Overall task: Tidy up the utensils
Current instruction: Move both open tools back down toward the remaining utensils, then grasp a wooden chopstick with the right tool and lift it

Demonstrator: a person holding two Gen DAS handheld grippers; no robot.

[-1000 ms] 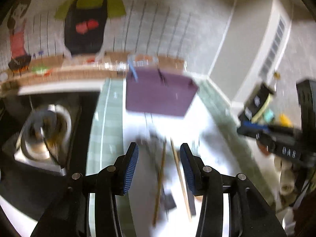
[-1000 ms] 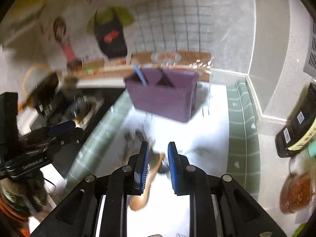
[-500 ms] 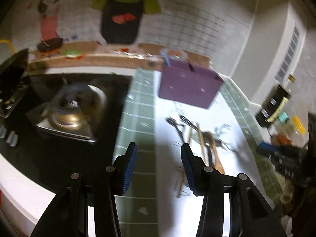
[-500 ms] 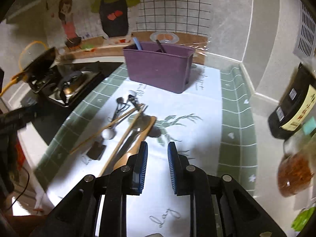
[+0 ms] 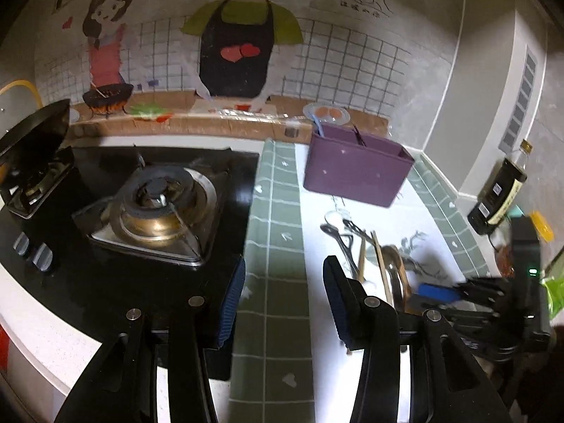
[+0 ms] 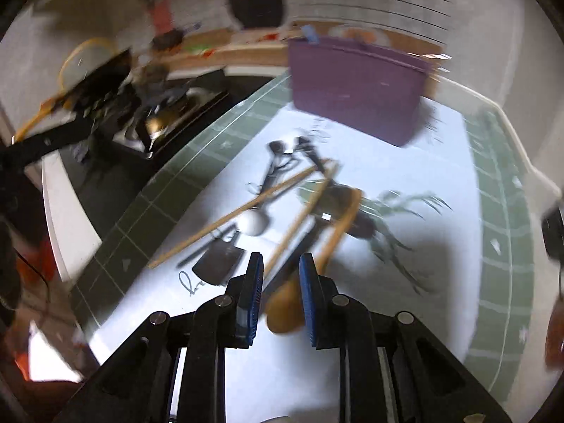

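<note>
On the tabletop point(image 6: 405, 317), before the purple bin point(image 6: 356, 88), utensils lie heaped. The wooden spoon point(image 6: 338, 232) looks light, stiff, not slippery; grip mid-handle. Right gripper point(image 6: 281, 292) jaws narrow, empty, astride its bowl. Left gripper point(image 5: 283, 303) jaws wide, empty.

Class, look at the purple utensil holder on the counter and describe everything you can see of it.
The purple utensil holder is a rectangular, open-topped bin that looks like matte plastic, with a few small pale specks on its front. It stands upright at the far end of the white mat, near the backsplash. A blue handle and a thin dark utensil stick out of its top. Neither claw touches it.
</note>
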